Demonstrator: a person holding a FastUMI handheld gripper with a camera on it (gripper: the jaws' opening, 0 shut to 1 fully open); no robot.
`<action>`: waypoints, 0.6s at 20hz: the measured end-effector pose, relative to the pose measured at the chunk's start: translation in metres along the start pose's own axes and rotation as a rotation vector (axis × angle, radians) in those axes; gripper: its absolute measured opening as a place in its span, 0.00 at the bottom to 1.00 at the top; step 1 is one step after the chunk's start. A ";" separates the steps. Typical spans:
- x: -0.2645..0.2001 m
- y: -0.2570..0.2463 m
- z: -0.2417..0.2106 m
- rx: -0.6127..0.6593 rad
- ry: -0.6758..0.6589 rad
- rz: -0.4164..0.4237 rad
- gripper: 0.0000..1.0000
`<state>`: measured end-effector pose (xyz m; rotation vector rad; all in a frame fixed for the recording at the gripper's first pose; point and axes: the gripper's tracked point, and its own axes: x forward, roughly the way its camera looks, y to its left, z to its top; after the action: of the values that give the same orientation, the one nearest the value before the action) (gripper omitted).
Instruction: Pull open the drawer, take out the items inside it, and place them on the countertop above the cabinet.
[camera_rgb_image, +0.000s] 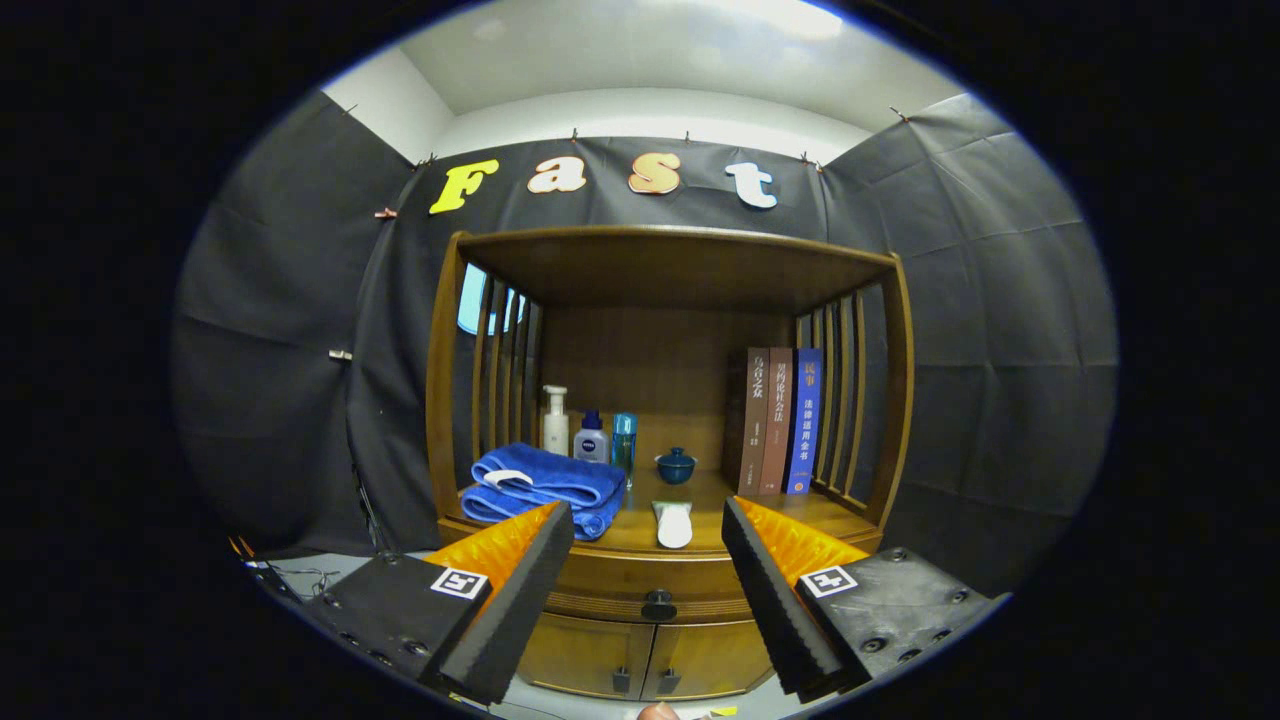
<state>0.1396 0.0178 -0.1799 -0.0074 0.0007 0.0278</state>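
Nearest the camera, the gripper (648, 560) is held level before the wooden cabinet (665, 655), its two fingers spread wide apart with nothing between them, so the tongs stand released; this stance frames the target rather than seizing it. Just ahead, centred in the gap between the fingers, the dark round drawer knob (658, 605) sits on the closed drawer front (640, 578), flush with the cabinet face; the wide opening would suit an approach that takes the knob from both sides. Below the drawer, two small cabinet doors (640, 660) with their own pulls stand closed. Above the drawer, the countertop (700, 505) carries a small white object (674, 524) at its front edge, of a kind not discernible, a folded blue towel (540, 487) to one side, then a pump bottle (555, 421), a dark-capped bottle (591, 437), a slim teal bottle (624, 445) and a lidded blue cup (676, 465), with three upright books (778, 420) leaning against the slatted side. A closed drawer fits either a drawer yet to be emptied or one emptied and shut again; whether any countertop item came from it cannot be judged. The drawer's contents are hidden.
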 end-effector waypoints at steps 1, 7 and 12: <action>-0.006 -0.001 0.009 0.009 -0.005 -0.004 0.98; -0.036 -0.011 0.056 0.075 -0.004 -0.040 0.98; -0.075 -0.022 0.082 0.072 -0.013 -0.069 0.98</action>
<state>0.0656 -0.0059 -0.0975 0.0649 -0.0116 -0.0410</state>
